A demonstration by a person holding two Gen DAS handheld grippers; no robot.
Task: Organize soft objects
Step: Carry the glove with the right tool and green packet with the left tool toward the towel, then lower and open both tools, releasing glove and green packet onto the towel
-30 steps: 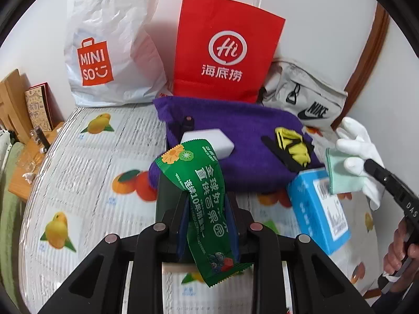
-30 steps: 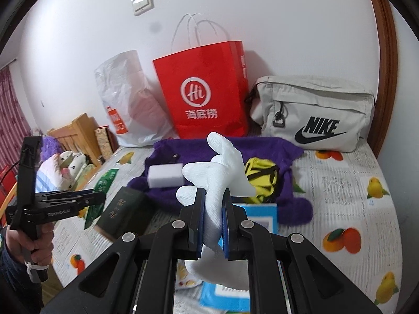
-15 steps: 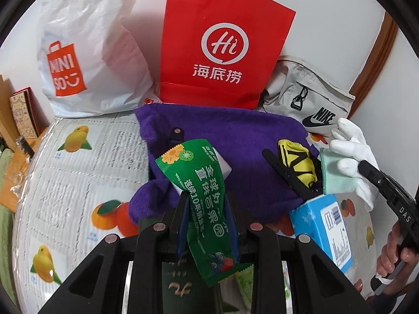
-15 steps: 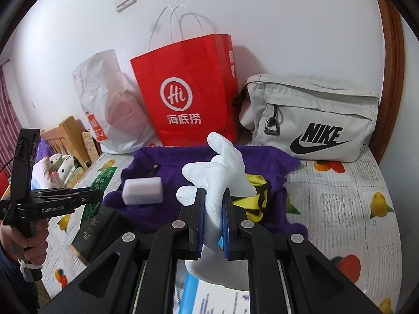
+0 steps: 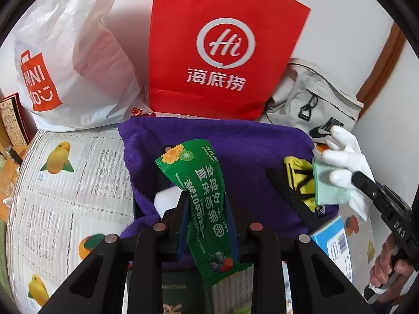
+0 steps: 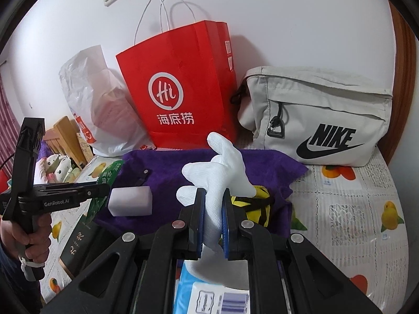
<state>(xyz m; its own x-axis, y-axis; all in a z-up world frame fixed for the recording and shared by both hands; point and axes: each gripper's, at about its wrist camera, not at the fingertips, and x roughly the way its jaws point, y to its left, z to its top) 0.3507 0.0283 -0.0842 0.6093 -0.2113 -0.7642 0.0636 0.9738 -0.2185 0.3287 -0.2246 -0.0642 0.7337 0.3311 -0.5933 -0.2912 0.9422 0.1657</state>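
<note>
Grippers first, since they fill the bottom of both views: your left gripper is clamped on a green snack packet with white Chinese print and fruit pictures, and the packet's lower end hangs out below the jaws. Your right gripper is pinched tight on a white glove, soft knit, fingers flopping up and over. In the left view there's also a pale green cloth next to that glove; can't tell if it's in the grip too.

Under the right gripper a blue box is cut off by the frame, its label too blurry to read. A dark green booklet with gold characters sits half hidden near your left hand, beside "GenRobot.AI" on the tool.

Further out, a purple towel lies on the fruit-print bed cover, carrying a white foam block and a yellow-and-black pouch, mostly blocked by the glove.

Against the wall: a white MINISO bag, a red bag with an "Hi" logo, and a beige NIKE bag.
</note>
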